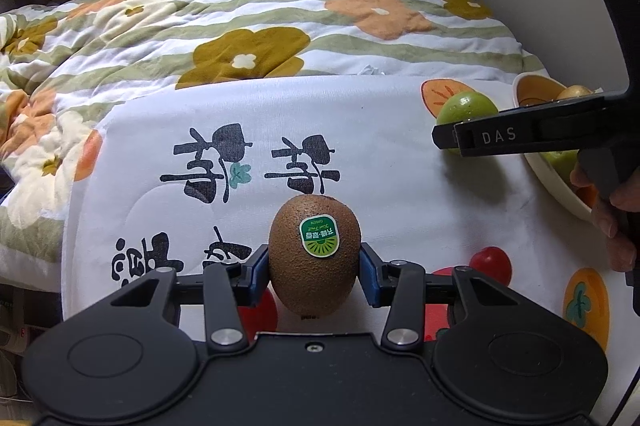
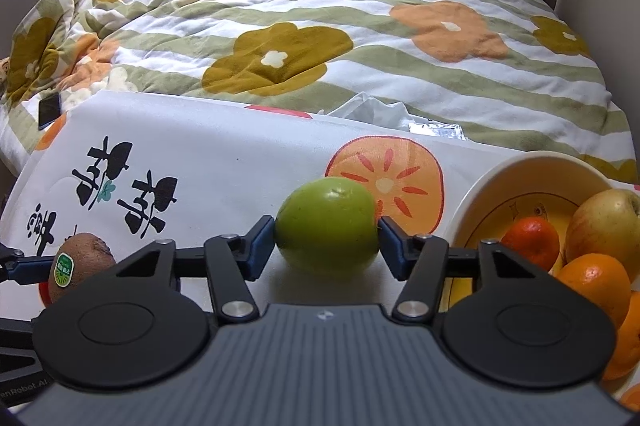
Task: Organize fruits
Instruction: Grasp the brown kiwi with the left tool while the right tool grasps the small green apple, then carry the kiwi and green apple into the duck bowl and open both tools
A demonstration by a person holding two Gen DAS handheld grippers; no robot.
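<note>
Two fruits clamped: kiwi [image 1: 314, 254], green apple [image 2: 328, 226] beside bowl [image 2: 480, 185].

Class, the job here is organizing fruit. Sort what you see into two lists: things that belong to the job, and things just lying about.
Belongs to the job:
kiwi in the left gripper
green apple in the right gripper
bowl holding oranges
red tomato

Just lying about:
quilt
phone
tissue
</note>
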